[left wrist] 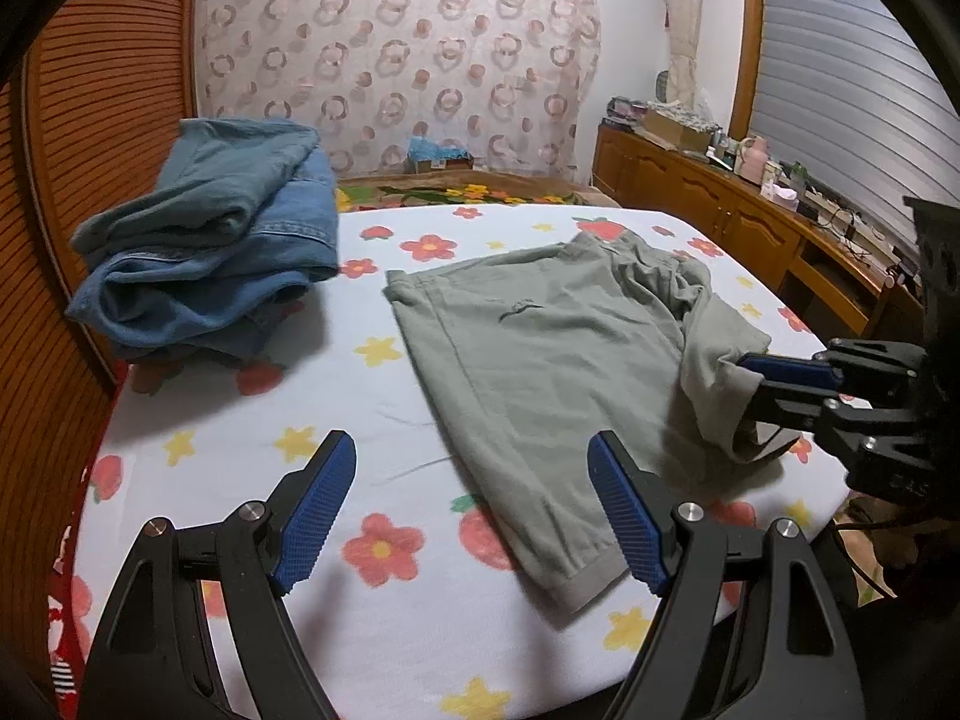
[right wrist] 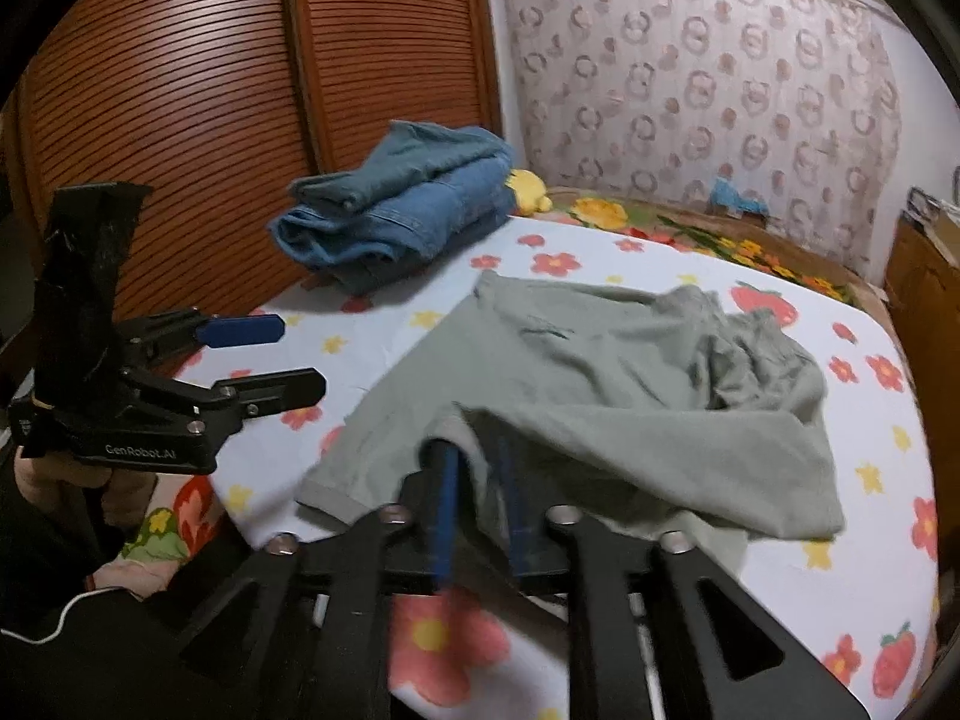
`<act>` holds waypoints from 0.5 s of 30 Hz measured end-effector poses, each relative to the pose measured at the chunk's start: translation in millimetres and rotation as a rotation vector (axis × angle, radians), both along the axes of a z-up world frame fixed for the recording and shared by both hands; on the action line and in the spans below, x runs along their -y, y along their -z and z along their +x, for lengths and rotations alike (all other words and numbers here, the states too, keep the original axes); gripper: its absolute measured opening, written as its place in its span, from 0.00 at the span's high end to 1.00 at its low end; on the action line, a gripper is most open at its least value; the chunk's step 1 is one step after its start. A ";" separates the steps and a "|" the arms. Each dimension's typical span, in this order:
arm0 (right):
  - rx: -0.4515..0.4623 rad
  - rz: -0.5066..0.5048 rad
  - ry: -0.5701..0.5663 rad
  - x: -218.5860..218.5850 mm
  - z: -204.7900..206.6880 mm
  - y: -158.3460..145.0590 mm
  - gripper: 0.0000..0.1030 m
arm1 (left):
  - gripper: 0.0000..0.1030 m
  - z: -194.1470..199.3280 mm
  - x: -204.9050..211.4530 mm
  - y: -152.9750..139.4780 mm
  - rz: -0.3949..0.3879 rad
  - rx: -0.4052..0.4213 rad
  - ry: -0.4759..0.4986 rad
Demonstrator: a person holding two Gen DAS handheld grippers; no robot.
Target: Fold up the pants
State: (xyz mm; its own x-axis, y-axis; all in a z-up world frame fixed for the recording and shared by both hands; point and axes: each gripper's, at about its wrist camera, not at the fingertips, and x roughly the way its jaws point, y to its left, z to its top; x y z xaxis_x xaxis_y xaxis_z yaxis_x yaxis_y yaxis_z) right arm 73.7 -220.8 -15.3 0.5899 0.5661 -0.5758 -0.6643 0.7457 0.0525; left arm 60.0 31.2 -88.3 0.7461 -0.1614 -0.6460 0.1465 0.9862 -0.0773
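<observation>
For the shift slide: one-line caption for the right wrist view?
Right gripper under a fold of the green pants on the flowered sheet, left gripper open beside.

A bed sheet (left wrist: 252,420) printed with flowers and strawberries is seen below a circle-patterned curtain (left wrist: 396,60). Slatted wooden doors (right wrist: 180,90) are set at one side, a cluttered wooden sideboard (left wrist: 708,204) and grey blind (left wrist: 840,78) at the other.
</observation>
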 end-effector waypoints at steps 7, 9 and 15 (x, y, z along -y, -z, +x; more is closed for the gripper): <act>0.019 0.005 0.036 18.8 -5.6 -4.6 0.68 | 0.22 6.4 14.0 2.6 -0.003 -0.014 0.023; 0.021 0.003 0.048 28.1 -10.7 -3.5 0.67 | 0.22 6.6 17.1 0.4 0.001 -0.011 0.030; 0.024 -0.008 0.141 63.7 -13.5 -3.3 0.66 | 0.22 9.7 28.0 -3.5 0.006 -0.006 0.056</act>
